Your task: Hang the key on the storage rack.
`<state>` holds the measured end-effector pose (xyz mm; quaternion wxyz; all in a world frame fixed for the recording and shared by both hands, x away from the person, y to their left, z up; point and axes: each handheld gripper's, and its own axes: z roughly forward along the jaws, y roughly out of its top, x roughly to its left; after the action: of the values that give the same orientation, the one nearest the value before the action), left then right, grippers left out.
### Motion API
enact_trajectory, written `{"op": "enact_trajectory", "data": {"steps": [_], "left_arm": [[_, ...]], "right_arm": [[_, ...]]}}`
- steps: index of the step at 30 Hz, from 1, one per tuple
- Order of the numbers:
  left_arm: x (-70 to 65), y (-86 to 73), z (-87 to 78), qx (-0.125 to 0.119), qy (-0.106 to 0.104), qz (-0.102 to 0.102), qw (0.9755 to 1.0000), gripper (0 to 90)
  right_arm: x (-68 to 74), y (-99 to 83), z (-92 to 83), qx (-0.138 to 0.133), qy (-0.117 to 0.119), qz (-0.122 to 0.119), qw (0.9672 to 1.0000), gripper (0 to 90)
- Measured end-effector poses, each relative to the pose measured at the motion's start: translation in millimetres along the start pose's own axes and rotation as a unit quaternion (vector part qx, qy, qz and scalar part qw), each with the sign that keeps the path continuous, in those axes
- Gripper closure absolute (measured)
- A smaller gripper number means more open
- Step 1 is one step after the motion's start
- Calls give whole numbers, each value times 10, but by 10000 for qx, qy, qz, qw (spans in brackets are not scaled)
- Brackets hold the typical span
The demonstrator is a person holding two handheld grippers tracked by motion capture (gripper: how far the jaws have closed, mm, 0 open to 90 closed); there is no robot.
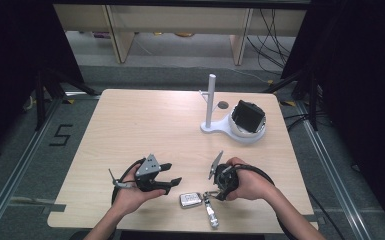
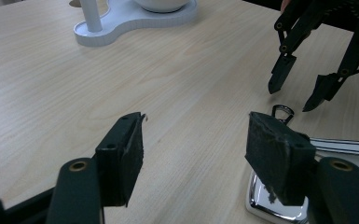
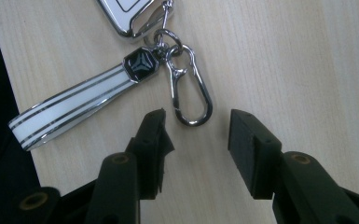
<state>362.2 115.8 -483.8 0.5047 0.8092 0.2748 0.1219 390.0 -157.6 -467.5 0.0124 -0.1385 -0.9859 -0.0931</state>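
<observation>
A chrome car key (image 1: 190, 200) with white strap (image 3: 74, 108) and carabiner clip (image 3: 189, 91) lies near the table's (image 1: 145, 125) front edge. The right gripper (image 3: 196, 135), jaws spread and empty, straddles the clip; the left gripper (image 2: 193, 149) waits released beside the key. The thin, slick clip could skid out as the jaws close.

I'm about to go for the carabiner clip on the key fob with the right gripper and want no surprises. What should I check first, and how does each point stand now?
1. Right gripper open: ok, jaws apart with nothing between them.
2. Carabiner clip lined up with the right gripper: ok, its lower loop lies just ahead of the gap.
3. Clip free of cover: ok, it lies flat on the table; the white strap runs off to one side.
4. Left gripper out of the way: ok, open and empty, though close beside the key fob.
5. Clip gate closed: cannot tell.
</observation>
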Motion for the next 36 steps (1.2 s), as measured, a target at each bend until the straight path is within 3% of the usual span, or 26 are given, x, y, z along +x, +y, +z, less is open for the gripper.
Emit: {"op": "enact_trajectory", "data": {"steps": [1,5,8,14,15,17,18,19,20,21,22,24,25,28,29,30,32,33,34,35,36], "left_arm": [[0,-1,-1,-1,2,-2,10000,361],[-1,-4,2,-26,1,-26,10000,360],[4,-6,-2,-1,7,5,10000,359],[-2,-7,0,24,35,10,10000,359],[-2,-8,2,26,27,13,10000,358],[-3,-9,2,39,26,18,10000,358],[-5,-10,2,38,21,10,10000,358],[-4,-10,1,43,21,17,10000,358],[-4,-10,1,46,21,18,10000,358],[-4,-10,1,46,22,17,10000,358],[-5,-13,6,11,11,8,10000,358],[-5,-12,2,57,16,16,10000,358],[-3,-14,8,34,-9,8,10000,358],[-6,-18,12,23,6,11,10000,358],[-7,-19,13,23,8,8,10000,358],[-5,-20,16,14,-11,5,10000,358],[-4,-20,17,27,-37,14,10000,358],[-6,-21,18,19,-31,12,10000,357],[-5,-20,16,47,-33,21,10000,357],[-8,-21,17,44,-16,16,10000,357],[-8,-22,19,46,-21,10,10000,357]], "right_arm": [[24,8,-2,88,-22,137,9999,571],[26,19,24,107,-37,86,9999,563],[12,27,53,11,-10,-117,9999,562],[19,40,77,58,-73,-134,9999,567],[-5,37,93,25,-86,-288,9995,569],[12,45,108,57,-88,-250,9996,573],[-3,44,112,67,-85,-370,9993,578],[40,56,102,197,-100,-139,9997,591],[40,56,102,197,-100,-139,9997,591],[45,58,103,205,-153,-149,9996,604],[46,72,106,244,-220,-320,9989,624],[63,76,102,295,-232,-265,9989,632],[61,82,107,291,-310,-397,9983,643],[98,91,105,309,-322,-271,9986,675],[100,106,110,304,-321,-370,9983,680],[113,101,109,291,-327,-295,9986,681],[103,116,111,278,-284,-468,9981,690],[122,108,109,268,-305,-347,9986,692],[105,121,113,289,-288,-517,9978,693],[105,121,113,289,-288,-517,9978,693],[125,121,109,314,-303,-381,9983,693]]}}
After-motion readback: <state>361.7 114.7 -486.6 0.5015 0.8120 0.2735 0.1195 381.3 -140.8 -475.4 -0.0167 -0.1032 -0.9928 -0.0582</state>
